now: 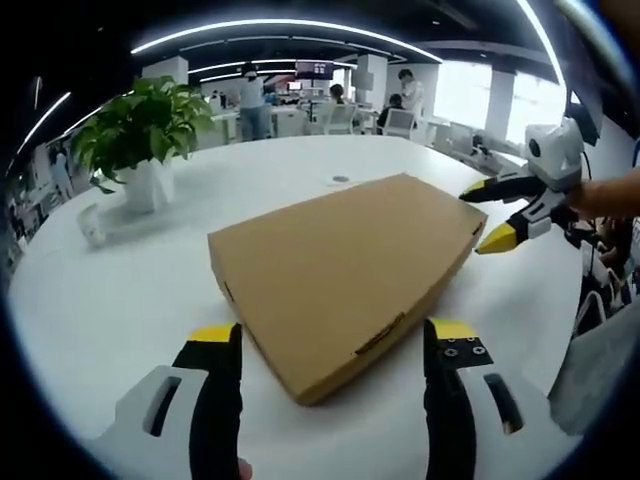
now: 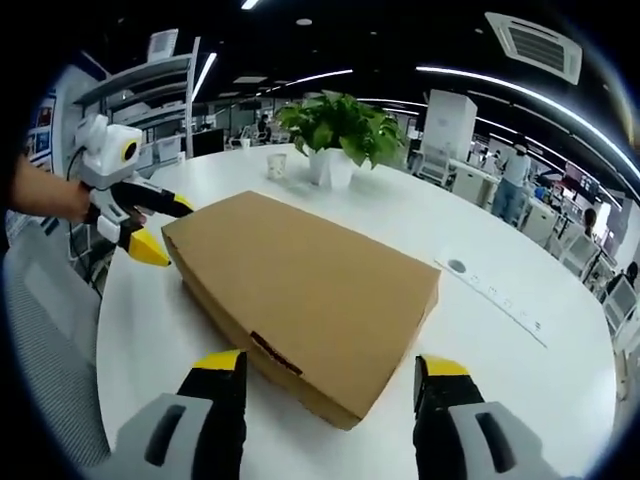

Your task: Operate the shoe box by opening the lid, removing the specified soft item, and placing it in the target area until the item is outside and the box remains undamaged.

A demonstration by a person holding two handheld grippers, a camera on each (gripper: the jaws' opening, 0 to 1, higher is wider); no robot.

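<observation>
While shut and flat on the white worktop [image 1: 120, 300], shoe box [image 1: 340, 270] between both claws: left claw [image 1: 335, 345] spread, right claw [image 2: 330, 375] spread. Risk of torn cardboard if lid pried too hard at a corner.

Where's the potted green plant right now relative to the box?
The green plant in its white pot stands on the white round table beyond the closed flat brown cardboard box, upper left in the left gripper view, top centre in the right gripper view.
</observation>
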